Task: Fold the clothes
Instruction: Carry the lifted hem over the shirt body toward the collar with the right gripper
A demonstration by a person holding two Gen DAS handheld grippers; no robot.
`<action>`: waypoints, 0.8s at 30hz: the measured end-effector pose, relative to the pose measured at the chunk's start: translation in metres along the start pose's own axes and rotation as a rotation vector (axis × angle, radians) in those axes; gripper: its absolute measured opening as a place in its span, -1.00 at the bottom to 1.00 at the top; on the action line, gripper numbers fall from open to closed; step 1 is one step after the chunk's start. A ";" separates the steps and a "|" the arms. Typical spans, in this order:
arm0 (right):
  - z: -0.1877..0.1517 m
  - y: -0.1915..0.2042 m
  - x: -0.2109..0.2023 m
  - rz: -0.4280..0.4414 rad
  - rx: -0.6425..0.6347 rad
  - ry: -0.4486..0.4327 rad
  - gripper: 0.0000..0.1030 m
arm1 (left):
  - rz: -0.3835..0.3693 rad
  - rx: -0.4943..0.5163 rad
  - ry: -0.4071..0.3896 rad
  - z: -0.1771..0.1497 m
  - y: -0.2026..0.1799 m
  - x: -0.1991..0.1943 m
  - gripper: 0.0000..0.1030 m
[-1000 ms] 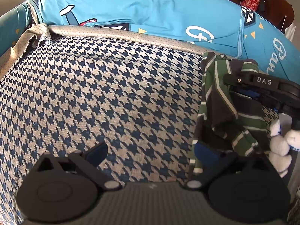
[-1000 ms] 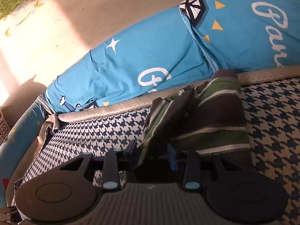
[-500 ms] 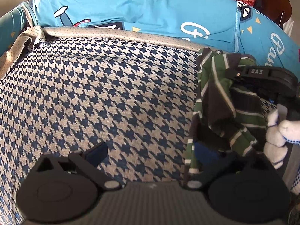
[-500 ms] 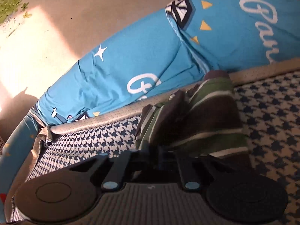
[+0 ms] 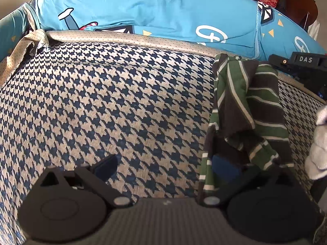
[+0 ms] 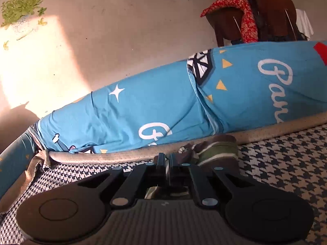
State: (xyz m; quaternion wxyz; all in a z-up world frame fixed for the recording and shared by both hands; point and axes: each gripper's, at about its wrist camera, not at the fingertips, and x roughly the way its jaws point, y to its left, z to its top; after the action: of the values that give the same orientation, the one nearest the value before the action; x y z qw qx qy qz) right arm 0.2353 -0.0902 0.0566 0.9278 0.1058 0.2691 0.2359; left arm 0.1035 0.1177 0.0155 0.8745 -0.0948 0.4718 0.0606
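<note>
Change: right tongs [image 6: 167, 163] were spread a second ago, now pressed together on the striped garment [image 5: 248, 110]; right wrist view has tipped up, wall and chair now in frame. Left view barely shifted.
Right tongs: pinching a bunched fold of the green-brown striped garment, cloth visible between the jaws at lower centre of right wrist view.
Left tongs: spread wide [image 5: 163, 167]; right finger [image 5: 223, 170] tucked under or against the garment's hanging edge, left finger over bare cover. Holding nothing that I can see.
Garment location: crumpled heap at right of left wrist view, lying on the houndstooth cover [image 5: 114, 102], far end touching the dotted beige piping [image 5: 126, 38].
Risk 1: pinch sits on a thick wad, probably several layers; lifting could drag the whole lump instead of one edge, fold comes out skewed.
Risk 2: left tongs not closed; if right pulls alone, the cloth likely slides off the left finger and bunches.
Risk 3: cover may get snagged with the garment if the jaws dip low.
Surroundings: blue printed bedding [image 6: 163, 106] right behind the piping, limits room to spread away from camera.
Also: white fluffy thing [image 5: 318, 143] at right edge of left view, cannot tell what; close to the garment, could get swept.
Background: wooden chair with red cloth [image 6: 245, 14] upper right, well apart.
</note>
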 end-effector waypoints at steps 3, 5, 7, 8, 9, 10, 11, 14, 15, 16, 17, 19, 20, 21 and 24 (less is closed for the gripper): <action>-0.007 -0.013 0.013 0.011 0.093 0.069 -0.81 | -0.002 -0.008 0.001 0.000 0.002 0.000 0.99; -0.011 -0.020 0.020 0.017 0.133 0.099 -0.72 | -0.003 -0.011 0.000 0.000 0.002 -0.001 0.99; -0.014 -0.024 0.023 0.018 0.144 0.102 -0.71 | -0.007 -0.013 0.000 0.001 0.003 -0.001 0.99; -0.014 -0.024 0.025 0.012 0.141 0.101 -0.71 | -0.008 -0.013 0.000 0.001 0.003 -0.001 0.99; -0.015 -0.024 0.026 -0.008 0.128 0.101 -0.71 | -0.008 -0.012 0.001 0.001 0.003 -0.001 0.99; -0.015 -0.025 0.027 -0.036 0.118 0.103 -0.71 | -0.008 -0.013 0.002 0.001 0.003 -0.001 0.99; -0.015 -0.026 0.028 -0.064 0.108 0.105 -0.72 | -0.008 -0.014 0.004 0.001 0.003 0.000 0.99; -0.018 -0.029 0.031 -0.077 0.099 0.127 -0.71 | -0.013 -0.021 0.010 0.001 0.003 0.001 0.99; -0.019 -0.029 0.032 -0.075 0.092 0.132 -0.71 | -0.017 -0.023 0.011 0.001 0.003 0.001 0.99; -0.019 -0.027 0.033 -0.061 0.086 0.136 -0.72 | -0.021 -0.024 0.012 0.001 0.003 0.001 0.99; -0.019 -0.025 0.034 -0.041 0.081 0.143 -0.72 | -0.023 -0.024 0.013 0.001 0.003 0.001 0.99; -0.020 -0.018 0.038 -0.013 0.056 0.155 -0.71 | -0.021 -0.021 0.015 0.000 0.002 0.001 0.99; -0.020 -0.015 0.040 -0.013 0.041 0.154 -0.71 | -0.021 -0.020 0.016 0.000 0.002 0.002 0.99; -0.021 -0.011 0.041 -0.014 0.026 0.153 -0.71 | -0.022 -0.021 0.017 -0.001 0.002 0.002 0.99; -0.020 -0.007 0.043 0.025 0.030 0.131 -0.71 | -0.022 -0.022 0.019 0.000 0.002 0.002 0.99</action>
State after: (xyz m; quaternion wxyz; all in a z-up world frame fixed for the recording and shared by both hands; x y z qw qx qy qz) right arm 0.2591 -0.0736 0.0177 0.9034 0.1072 0.3315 0.2499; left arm 0.1042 0.1192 0.0133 0.8695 -0.1104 0.4783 0.0552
